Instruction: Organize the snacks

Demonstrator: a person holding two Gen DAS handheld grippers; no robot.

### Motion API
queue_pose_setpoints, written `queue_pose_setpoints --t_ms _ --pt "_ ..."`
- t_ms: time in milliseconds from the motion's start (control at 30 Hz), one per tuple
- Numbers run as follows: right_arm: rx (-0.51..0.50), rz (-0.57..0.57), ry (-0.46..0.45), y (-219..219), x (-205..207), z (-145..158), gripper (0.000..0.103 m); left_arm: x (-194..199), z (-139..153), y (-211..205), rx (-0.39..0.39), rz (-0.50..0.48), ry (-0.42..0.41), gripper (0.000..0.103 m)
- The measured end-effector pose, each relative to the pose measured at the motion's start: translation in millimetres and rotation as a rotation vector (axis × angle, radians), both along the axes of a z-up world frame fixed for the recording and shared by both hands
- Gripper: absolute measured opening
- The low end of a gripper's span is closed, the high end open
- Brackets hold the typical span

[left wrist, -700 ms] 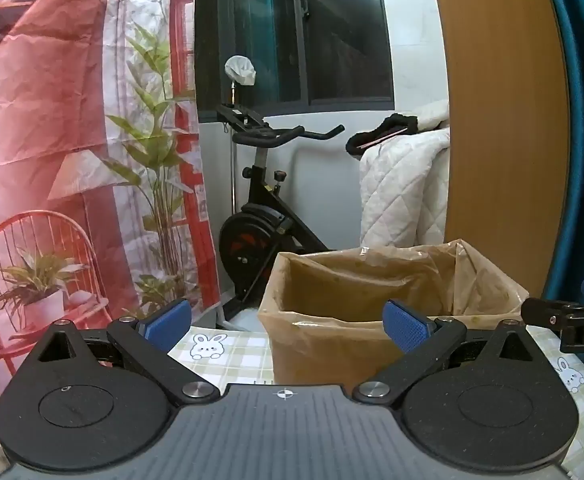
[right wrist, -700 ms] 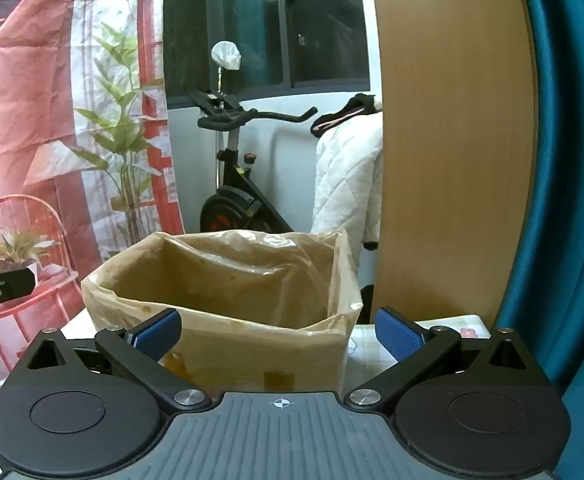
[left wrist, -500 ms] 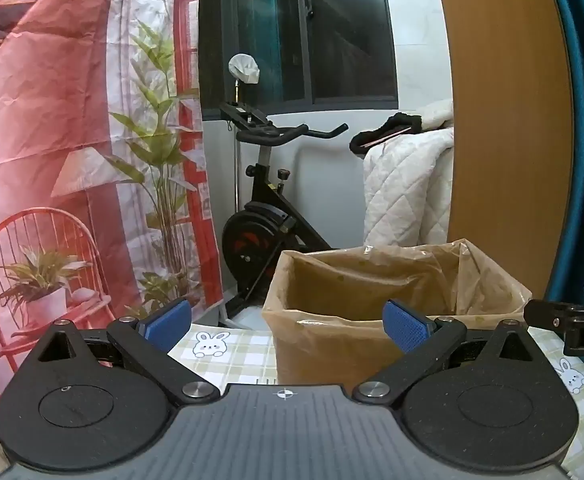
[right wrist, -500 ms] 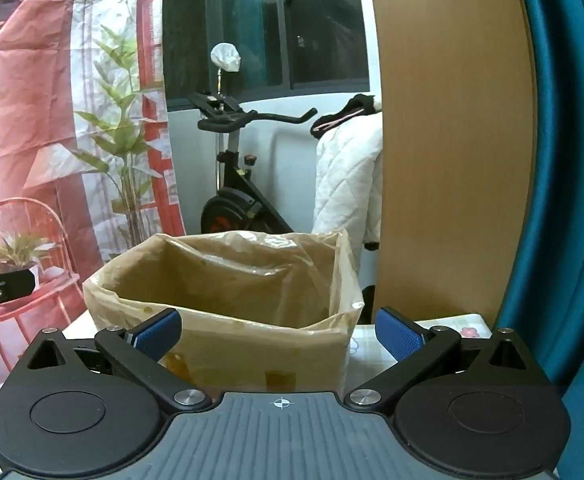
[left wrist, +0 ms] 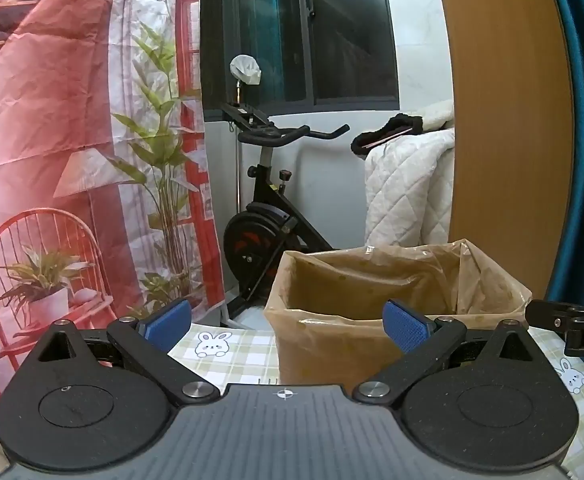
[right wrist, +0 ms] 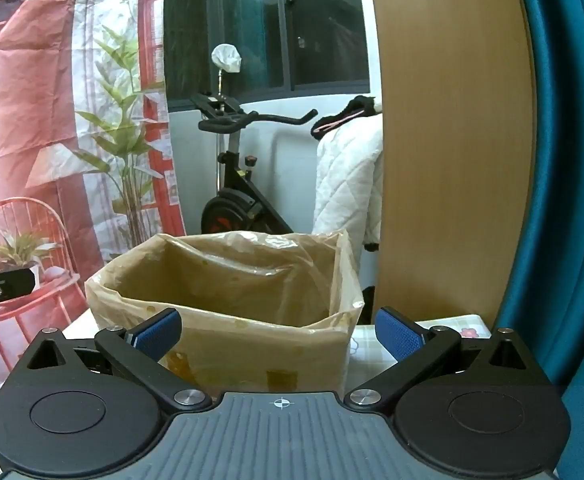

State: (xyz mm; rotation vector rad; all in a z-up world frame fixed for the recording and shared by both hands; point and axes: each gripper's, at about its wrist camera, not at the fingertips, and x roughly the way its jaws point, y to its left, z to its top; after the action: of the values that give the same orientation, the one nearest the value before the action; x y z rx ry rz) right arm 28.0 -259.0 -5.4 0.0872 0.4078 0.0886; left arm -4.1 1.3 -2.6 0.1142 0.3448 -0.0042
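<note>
- Both tools stand spread wide and empty: left tool, right tool.
- A lined cardboard box sits on the checked surface, straight ahead of the right tool and ahead-right of the left one.
- No snacks show in either view; whether any lie inside the box cannot be told.
- Judging by this, the right tool is better lined up with the box's opening; its long side runs across that view.
</note>
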Motion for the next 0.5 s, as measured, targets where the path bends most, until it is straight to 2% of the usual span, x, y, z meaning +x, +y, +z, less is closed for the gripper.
queue_pose_setpoints --t_ms 500 --pt "-0.005 0.002 0.006 0.5 1.6 -0.4 0.103 1.8 -0.2 0.1 -0.007 0.005 0.015 0.103"
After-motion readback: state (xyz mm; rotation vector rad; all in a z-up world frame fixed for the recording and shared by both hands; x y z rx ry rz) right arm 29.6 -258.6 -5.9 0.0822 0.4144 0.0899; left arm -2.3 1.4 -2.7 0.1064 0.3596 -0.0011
